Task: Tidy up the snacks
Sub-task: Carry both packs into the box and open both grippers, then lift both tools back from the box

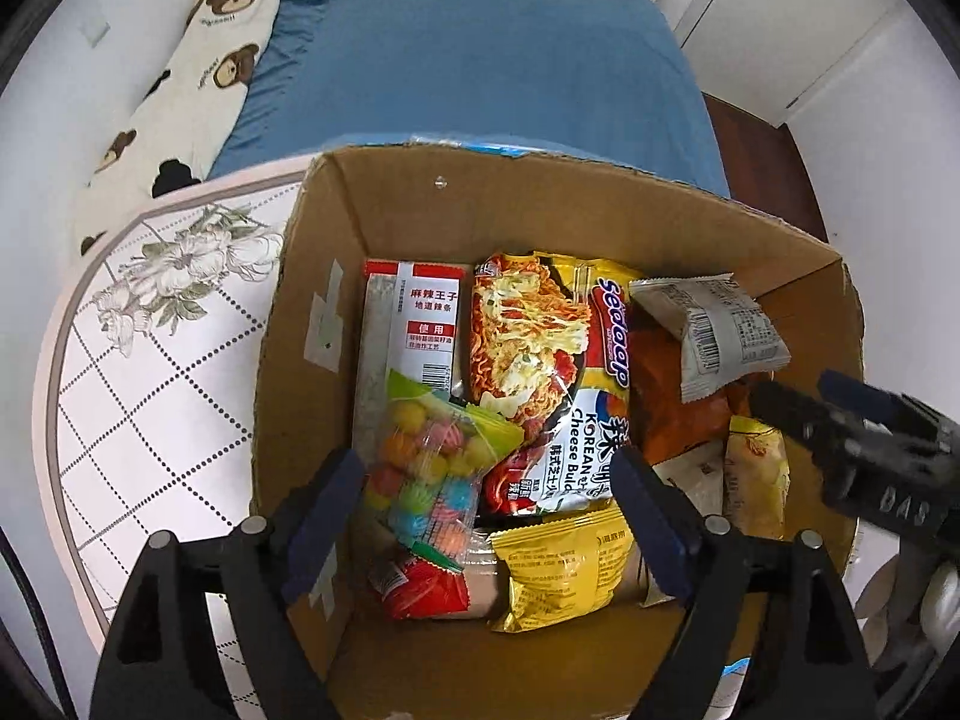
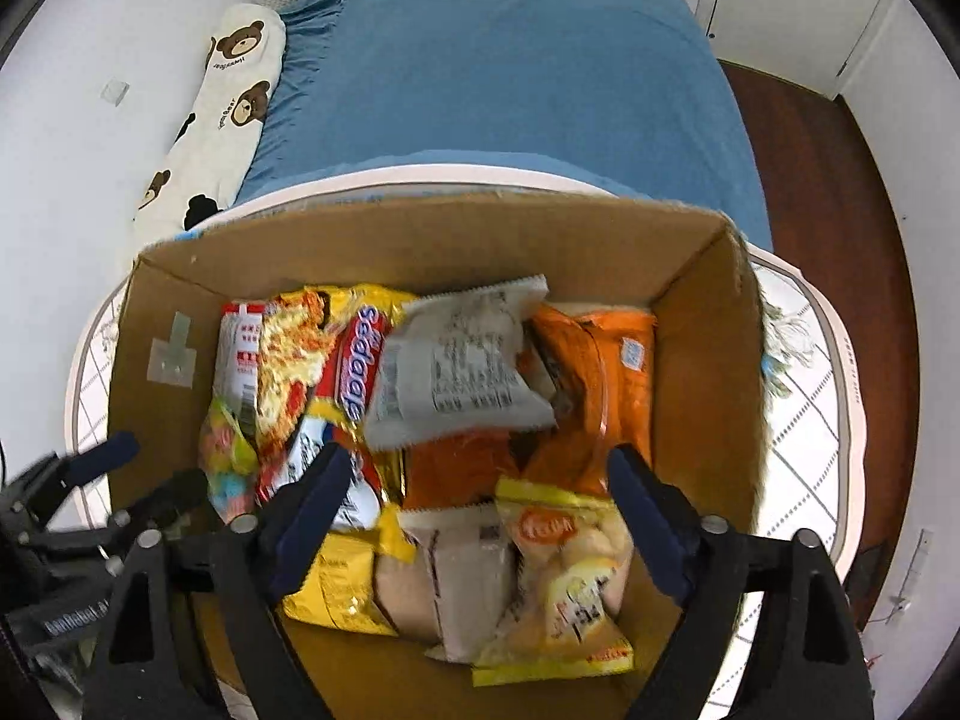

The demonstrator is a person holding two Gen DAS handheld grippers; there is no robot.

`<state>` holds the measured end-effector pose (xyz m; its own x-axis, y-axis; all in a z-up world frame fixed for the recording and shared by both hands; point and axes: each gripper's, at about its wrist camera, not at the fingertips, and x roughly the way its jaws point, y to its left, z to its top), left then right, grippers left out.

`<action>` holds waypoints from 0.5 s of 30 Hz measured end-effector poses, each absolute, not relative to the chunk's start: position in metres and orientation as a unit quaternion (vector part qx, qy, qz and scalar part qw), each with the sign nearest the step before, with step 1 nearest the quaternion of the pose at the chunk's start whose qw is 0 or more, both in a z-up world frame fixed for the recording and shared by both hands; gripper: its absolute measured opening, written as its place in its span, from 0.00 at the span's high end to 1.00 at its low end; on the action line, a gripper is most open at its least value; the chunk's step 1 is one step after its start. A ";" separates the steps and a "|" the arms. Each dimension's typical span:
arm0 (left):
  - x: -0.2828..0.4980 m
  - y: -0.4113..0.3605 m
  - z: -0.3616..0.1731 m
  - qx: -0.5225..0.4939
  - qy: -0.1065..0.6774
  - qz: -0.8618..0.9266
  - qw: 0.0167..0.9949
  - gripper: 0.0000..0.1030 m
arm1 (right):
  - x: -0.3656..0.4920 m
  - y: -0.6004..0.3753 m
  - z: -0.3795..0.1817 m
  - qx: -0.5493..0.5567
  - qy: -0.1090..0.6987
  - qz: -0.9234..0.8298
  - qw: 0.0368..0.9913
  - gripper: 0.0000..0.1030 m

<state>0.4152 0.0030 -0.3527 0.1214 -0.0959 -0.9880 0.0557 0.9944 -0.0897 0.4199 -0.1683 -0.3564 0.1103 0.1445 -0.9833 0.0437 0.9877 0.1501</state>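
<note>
An open cardboard box (image 1: 528, 210) (image 2: 696, 360) on a round table holds several snack packets. In the left wrist view I see a bag of coloured candy balls (image 1: 426, 456), a Sedaap noodle pack (image 1: 540, 360), a red-and-white spicy strip pack (image 1: 414, 324), a grey packet (image 1: 714, 336) and a yellow packet (image 1: 558, 564). The right wrist view shows the grey packet (image 2: 456, 372), an orange bag (image 2: 600, 396) and a yellow snack bag (image 2: 564, 576). My left gripper (image 1: 489, 510) is open and empty above the box's left part. My right gripper (image 2: 480, 510) is open and empty above its right part.
The round table (image 1: 150, 360) has a white floral diamond-pattern top. Behind it is a bed with a blue sheet (image 1: 480, 60) and a bear-print bolster (image 1: 198, 78). White cupboard doors (image 1: 810, 12) and dark wood floor (image 2: 828, 210) lie to the right.
</note>
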 end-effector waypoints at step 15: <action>0.348 -0.003 -0.304 0.012 0.595 -0.056 0.802 0.17 | 0.333 -0.174 -0.300 0.042 0.604 0.011 0.796 0.08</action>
<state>0.3481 -0.0029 -0.3039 0.2862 -0.0765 -0.9551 0.1045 0.9934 -0.0483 0.3327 -0.1745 -0.3003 0.2700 0.0677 -0.9605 0.0336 0.9963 0.0797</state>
